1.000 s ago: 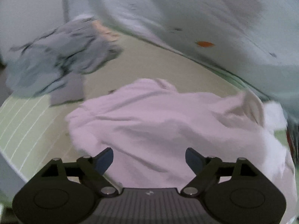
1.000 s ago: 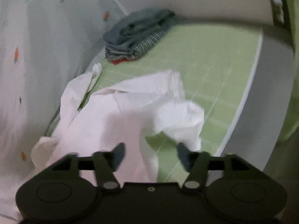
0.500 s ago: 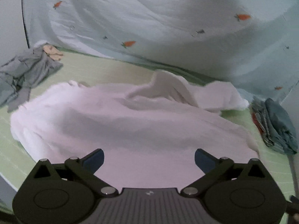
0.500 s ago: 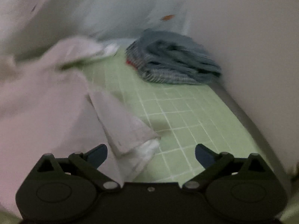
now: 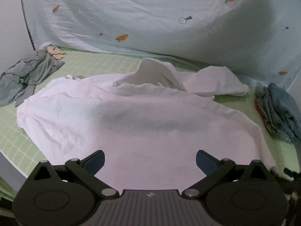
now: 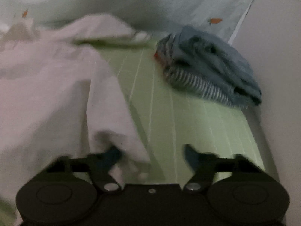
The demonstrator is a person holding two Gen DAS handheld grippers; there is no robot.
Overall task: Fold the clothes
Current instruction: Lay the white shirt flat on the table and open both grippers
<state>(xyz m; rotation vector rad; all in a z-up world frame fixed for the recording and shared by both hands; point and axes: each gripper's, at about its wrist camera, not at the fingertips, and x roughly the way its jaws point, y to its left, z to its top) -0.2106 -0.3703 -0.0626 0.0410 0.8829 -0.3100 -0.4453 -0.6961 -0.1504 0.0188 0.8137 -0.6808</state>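
**White garment spread on the green mat**

I see the white garment (image 5: pixel 143 116) filling the middle of my left view, on the green grid mat (image 5: pixel 11 143). My left claw (image 5: pixel 149 161) hangs wide open above it, gripping nothing. My right claw (image 6: pixel 151 155) is closing, a blurred cloth edge between its jaws. Folded blue clothes (image 6: pixel 212 69) sit upper right; a grey heap (image 5: pixel 28 75) lies far left.

Green gridded mat (image 5: pixel 90 66) carries white garment (image 5: pixel 131 116), grey heap (image 5: pixel 24 75), folded stack (image 6: pixel 212 66).
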